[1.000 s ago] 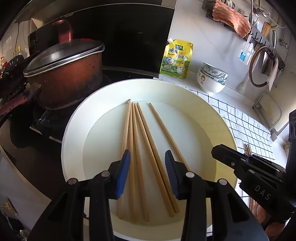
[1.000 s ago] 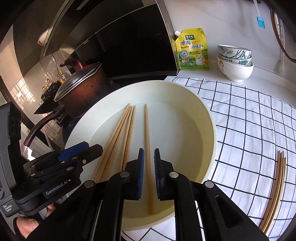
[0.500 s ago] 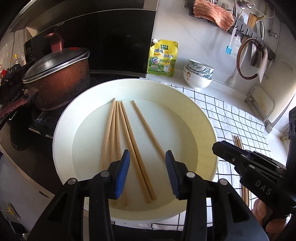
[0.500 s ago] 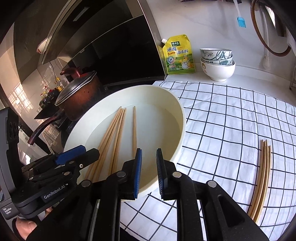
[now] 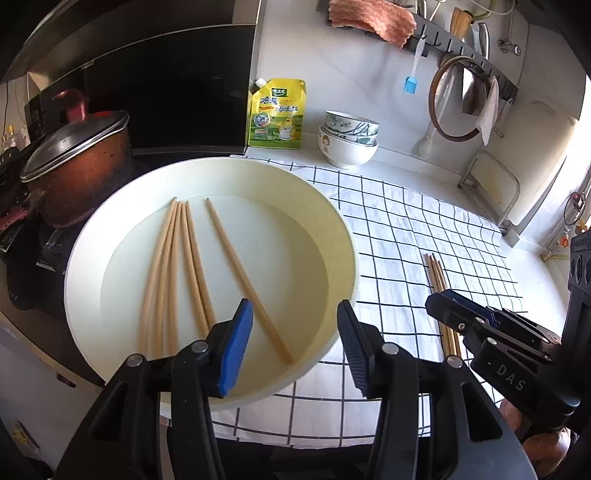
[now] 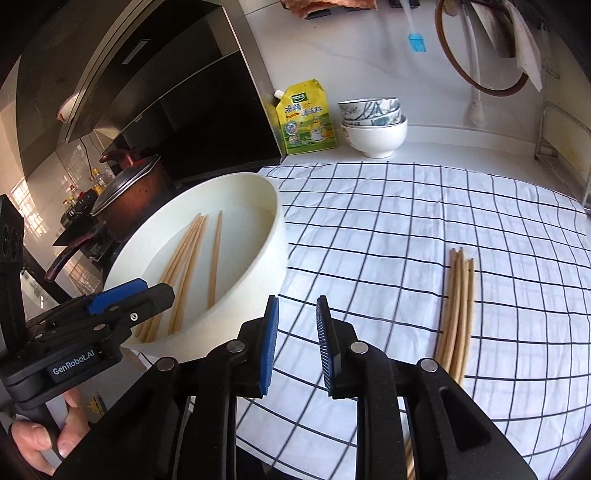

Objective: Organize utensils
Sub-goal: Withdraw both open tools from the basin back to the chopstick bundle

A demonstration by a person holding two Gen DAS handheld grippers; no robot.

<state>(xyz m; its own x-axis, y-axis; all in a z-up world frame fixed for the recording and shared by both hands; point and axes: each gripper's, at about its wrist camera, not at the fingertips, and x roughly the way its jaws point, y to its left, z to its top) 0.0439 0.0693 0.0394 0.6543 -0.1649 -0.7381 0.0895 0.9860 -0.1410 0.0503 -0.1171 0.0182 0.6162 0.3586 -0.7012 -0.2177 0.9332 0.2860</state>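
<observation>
A wide white basin [image 5: 343, 236] [image 6: 275, 236] sits at the left edge of a checked cloth and holds several wooden chopsticks [image 5: 184, 269] [image 6: 188, 258]; one chopstick [image 5: 247, 284] lies apart from the rest. A second bundle of chopsticks [image 5: 439, 291] [image 6: 458, 314] lies on the cloth to the right. My left gripper [image 5: 295, 347] [image 6: 125, 295] is open and empty above the basin's near rim. My right gripper [image 6: 295, 339] [image 5: 458, 310] is open and empty over the cloth, between the basin and the bundle.
A lidded brown pot [image 5: 74, 162] stands on the stove at left. A yellow seasoning pouch [image 5: 277, 114] and stacked bowls [image 5: 349, 140] stand at the back wall. The checked cloth [image 6: 406, 221] covers the counter. Utensils hang on a wall rail [image 5: 461, 33].
Both grippers have pulled back and to the right from the basin. The right gripper has left the single chopstick in the basin, opened wider, and now hangs over the cloth.
</observation>
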